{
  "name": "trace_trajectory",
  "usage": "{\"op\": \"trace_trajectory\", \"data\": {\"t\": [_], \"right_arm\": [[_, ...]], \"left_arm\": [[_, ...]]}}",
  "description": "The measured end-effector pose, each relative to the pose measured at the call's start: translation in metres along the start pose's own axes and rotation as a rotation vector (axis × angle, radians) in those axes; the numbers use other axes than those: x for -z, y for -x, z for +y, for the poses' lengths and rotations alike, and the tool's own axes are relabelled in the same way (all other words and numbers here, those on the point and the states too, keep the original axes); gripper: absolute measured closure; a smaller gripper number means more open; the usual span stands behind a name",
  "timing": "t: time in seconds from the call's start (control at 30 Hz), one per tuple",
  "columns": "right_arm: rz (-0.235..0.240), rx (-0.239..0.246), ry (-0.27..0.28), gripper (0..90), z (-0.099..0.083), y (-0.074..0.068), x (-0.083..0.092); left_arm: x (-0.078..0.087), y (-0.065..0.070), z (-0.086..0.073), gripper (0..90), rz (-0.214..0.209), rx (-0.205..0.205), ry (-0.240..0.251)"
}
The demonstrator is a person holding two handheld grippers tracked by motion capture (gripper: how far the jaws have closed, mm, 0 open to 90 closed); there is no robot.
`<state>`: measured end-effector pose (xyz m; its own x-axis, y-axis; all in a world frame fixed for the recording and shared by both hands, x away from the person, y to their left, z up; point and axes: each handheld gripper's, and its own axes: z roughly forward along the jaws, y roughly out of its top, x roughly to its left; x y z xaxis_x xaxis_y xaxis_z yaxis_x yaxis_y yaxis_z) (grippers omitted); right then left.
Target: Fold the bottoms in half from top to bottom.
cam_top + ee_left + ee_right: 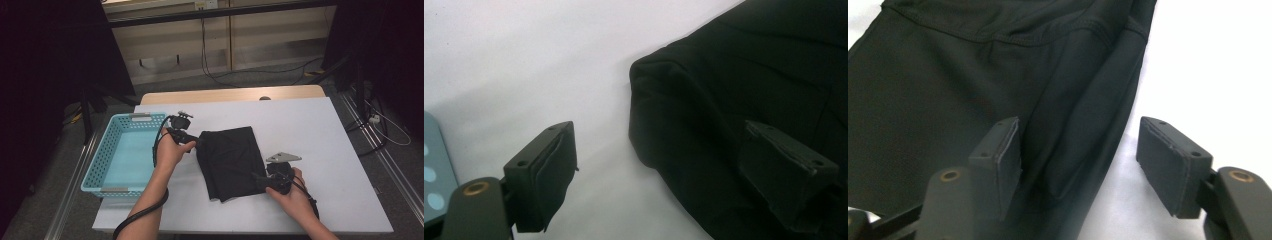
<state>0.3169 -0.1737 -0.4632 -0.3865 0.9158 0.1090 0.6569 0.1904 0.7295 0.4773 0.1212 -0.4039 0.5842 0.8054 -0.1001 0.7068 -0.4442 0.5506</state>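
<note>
Folding or lifting the black garment (231, 162) looks like the step in hand. Lies folded flat near the middle of the white table (320, 130), with the blue perforated basket (120, 150) empty just to its left.

Left gripper (195, 143) sits at the garment's far-left corner, jaws apart; in the left gripper view (659, 150) one pad hangs over bare table while the other rides over the cloth, the rounded fold corner between them and unpressed. Right gripper (259, 179) waits at the near-right edge, jaws also apart; in the right gripper view (1078, 155) a thick folded edge sits between the pads, the right pad (1168, 165) clearly off the fabric.

Doing it well:
- Slide each lower jaw under the whole stack of layers, not just the top one, so nothing peels away on the lift.
- Bite deeper than the very rim; a shallow pinch on slippery knit probably slips.
- Close both grippers before raising either, then lift together and level to keep the fold intact.
- Keep the two grips well apart so the cloth hangs taut rather than sagging.
- Carry left over the basket rim (159, 131) high enough to avoid snagging a trailing hem.
</note>
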Motion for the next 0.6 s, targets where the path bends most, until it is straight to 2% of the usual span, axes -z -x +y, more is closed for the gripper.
{"op": "trace_trajectory", "data": {"t": [0.1,0.2,0.6], "right_arm": [[-0.012,-0.010,0.008,40.3,-0.0009,-0.0034,0.0000],[-0.003,-0.016,0.012,46.7,-0.0010,-0.0052,0.0001],[0.002,-0.035,0.010,53.6,0.0003,-0.0058,-0.0009]], "left_arm": [[0.0003,0.0008,0.0006,15.9,0.002,-0.007,-0.003],[0.0002,0.0012,0.0009,15.9,0.002,-0.010,-0.003],[0.0030,-0.0011,-0.0005,15.5,0.002,-0.003,0.001]]}}
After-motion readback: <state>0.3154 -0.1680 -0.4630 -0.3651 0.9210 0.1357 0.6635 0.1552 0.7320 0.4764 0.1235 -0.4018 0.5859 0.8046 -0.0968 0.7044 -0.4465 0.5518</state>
